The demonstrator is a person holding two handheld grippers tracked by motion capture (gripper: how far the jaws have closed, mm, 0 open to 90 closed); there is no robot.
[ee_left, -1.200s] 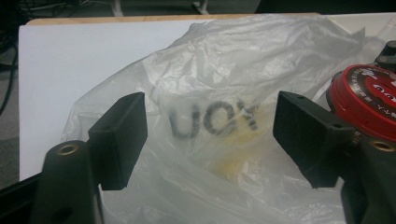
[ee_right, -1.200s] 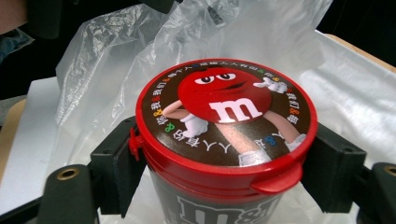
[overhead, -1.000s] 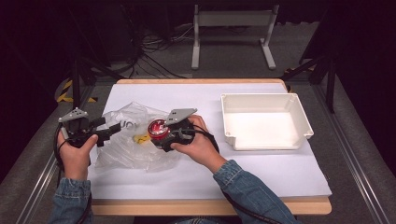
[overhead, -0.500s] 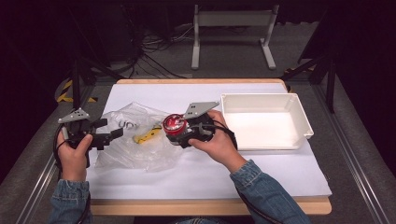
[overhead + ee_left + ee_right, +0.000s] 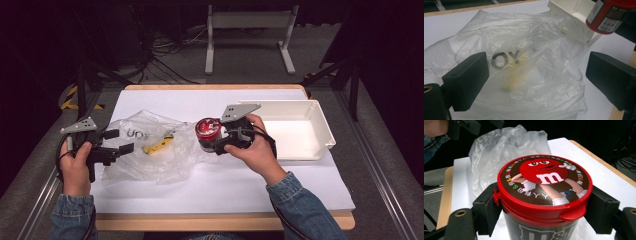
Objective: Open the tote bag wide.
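Lifting M&M's candy jar (image 5: pixel 208 134) clear of plastic bag (image 5: pixel 150 150), right claw (image 5: pixel 216 142) clamped on jar, above counter (image 5: pixel 225 182) near white tray (image 5: pixel 300 127). Left claw (image 5: pixel 120 141) just opened wide, bag released. Banana (image 5: pixel 157 145) inside bag; tray awaiting contents.

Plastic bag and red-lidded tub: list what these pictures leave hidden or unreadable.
- Yellow thing in the plastic bag: blurred by film in the left gripper view, too small in the high view.
- Bag's print: partly lost in folds.
- Red-lidded tub: lower body cut off by the right gripper view's bottom edge.
- White tray: near corner covered by the right hand.
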